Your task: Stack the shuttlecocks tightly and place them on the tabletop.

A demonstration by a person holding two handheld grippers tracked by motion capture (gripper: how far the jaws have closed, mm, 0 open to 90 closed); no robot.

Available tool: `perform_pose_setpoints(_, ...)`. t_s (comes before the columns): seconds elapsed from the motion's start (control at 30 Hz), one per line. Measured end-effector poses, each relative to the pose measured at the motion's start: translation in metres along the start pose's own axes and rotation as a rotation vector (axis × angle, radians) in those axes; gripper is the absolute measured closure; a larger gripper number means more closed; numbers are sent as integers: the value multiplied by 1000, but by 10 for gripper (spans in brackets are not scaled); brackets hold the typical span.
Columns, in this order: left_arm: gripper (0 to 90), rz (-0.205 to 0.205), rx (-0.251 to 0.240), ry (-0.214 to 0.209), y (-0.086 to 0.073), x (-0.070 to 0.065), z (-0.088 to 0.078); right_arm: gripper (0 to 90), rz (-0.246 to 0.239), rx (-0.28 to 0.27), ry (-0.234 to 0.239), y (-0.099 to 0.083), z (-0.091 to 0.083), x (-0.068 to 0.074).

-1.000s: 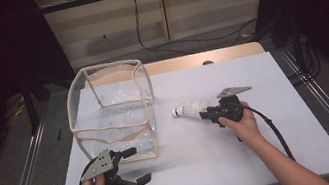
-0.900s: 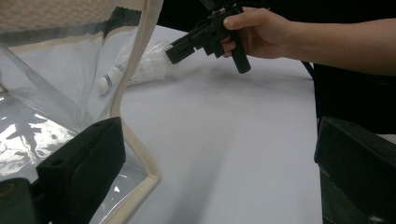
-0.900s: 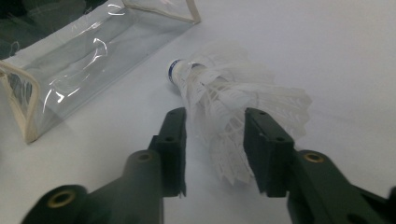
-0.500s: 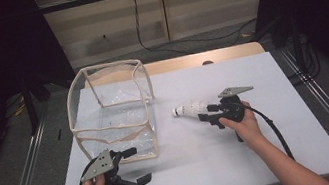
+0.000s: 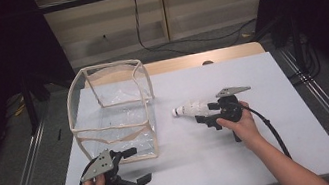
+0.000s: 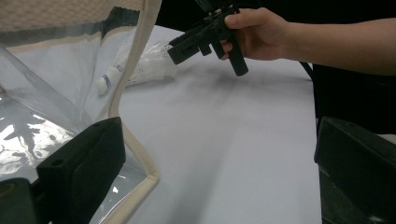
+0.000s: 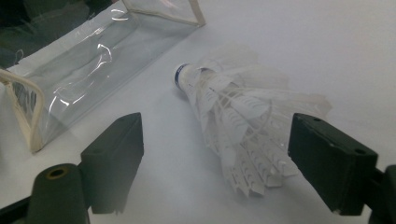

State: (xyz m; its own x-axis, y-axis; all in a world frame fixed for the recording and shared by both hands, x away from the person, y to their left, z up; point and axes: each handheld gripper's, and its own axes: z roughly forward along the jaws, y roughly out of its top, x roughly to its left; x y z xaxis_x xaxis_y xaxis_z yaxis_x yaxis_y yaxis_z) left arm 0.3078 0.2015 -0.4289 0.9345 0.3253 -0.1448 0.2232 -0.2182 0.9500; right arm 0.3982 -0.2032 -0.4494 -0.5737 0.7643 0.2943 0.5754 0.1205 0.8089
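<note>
shuttlecocks: one (image 7: 238, 135), lying between the right gripper (image 7: 215, 163) jaws, just opened, seemingly untouched
bags: one clear bag (image 5: 113, 114)
left gripper (image 5: 132, 166): open, empty, bag corner by one jaw
right gripper view: blue cork band

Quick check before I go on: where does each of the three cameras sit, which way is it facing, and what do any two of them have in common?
High view: above the person's side, facing forward and down on the table; both forearms, left gripper, right gripper.
Left gripper view: rides the left gripper, facing across the table past the clear bag; its open jaws, plus the person's right hand.
Right gripper view: rides the right gripper, jaws just opening, astride the shuttlecock.
Shared: all three show shuttlecock and bag.
</note>
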Motion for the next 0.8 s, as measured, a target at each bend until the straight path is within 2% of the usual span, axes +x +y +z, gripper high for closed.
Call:
perform_pose_setpoints(0.23,22,2,0,-1,0,0,0,117,16,0,-2,0,2,-1)
perform_pose_setpoints(0.43,22,4,0,0,0,0,0,75,6,-2,13,1,5,2)
perform_pose_setpoints(0.63,22,2,0,0,0,0,0,84,1,11,11,2,11,5)
perform_pose_setpoints(0.8,22,3,-1,-1,0,0,-1,153,3,17,8,2,15,8)
